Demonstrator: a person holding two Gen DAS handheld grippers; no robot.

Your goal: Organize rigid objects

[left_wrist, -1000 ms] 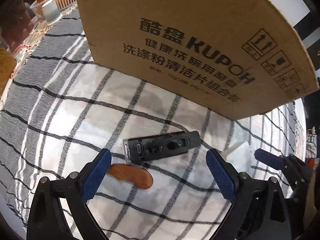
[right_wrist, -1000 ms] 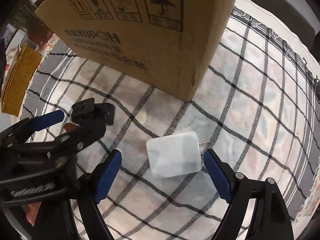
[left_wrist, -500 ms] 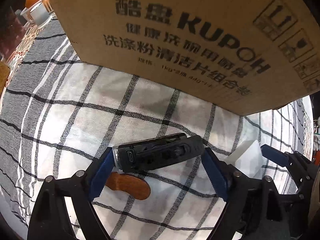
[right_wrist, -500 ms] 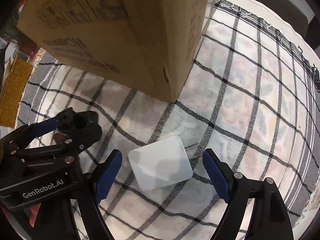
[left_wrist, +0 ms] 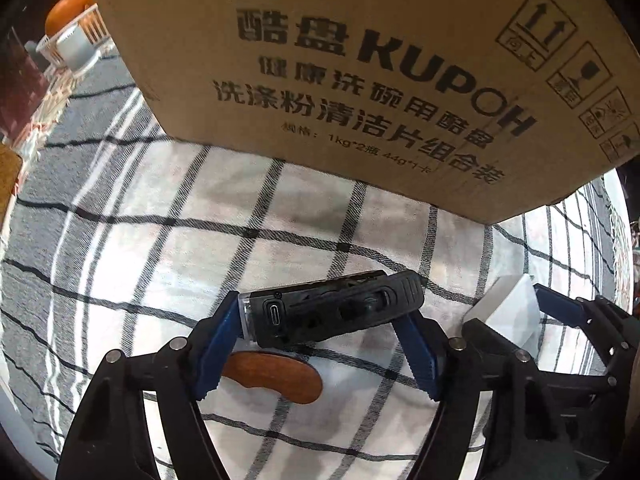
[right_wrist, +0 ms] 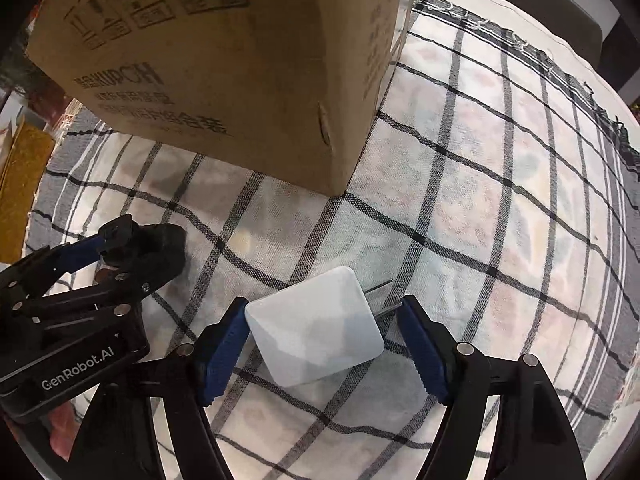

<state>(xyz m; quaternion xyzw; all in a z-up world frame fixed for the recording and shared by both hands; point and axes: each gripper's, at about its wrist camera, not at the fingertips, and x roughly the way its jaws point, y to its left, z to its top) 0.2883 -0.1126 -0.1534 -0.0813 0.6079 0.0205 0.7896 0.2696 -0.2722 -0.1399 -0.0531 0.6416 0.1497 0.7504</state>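
Observation:
A black pocket device (left_wrist: 332,312) with a USB port and a clear end lies across my left gripper (left_wrist: 320,318). Its jaws are closing and both blue pads touch the device's ends. A white square charger (right_wrist: 316,328) with two metal prongs sits on the checked cloth (right_wrist: 480,200) inside my right gripper (right_wrist: 324,320). Those jaws are closing too: the left pad (right_wrist: 224,344) meets a corner of the charger and the right pad meets the prong tips. The two grippers stand side by side. My left gripper (right_wrist: 132,248) shows at the left of the right wrist view.
A large cardboard box (left_wrist: 360,80) printed KUPOH stands close behind both grippers. A brown kidney-shaped piece (left_wrist: 276,376) lies under the black device. A white basket with oranges (left_wrist: 72,36) is far left. A yellow-brown pad (right_wrist: 20,184) lies at the cloth's left edge.
Both grippers' jaws have narrowed onto their objects. My left gripper came down around the black device. The white charger has turned a little between the right pads.

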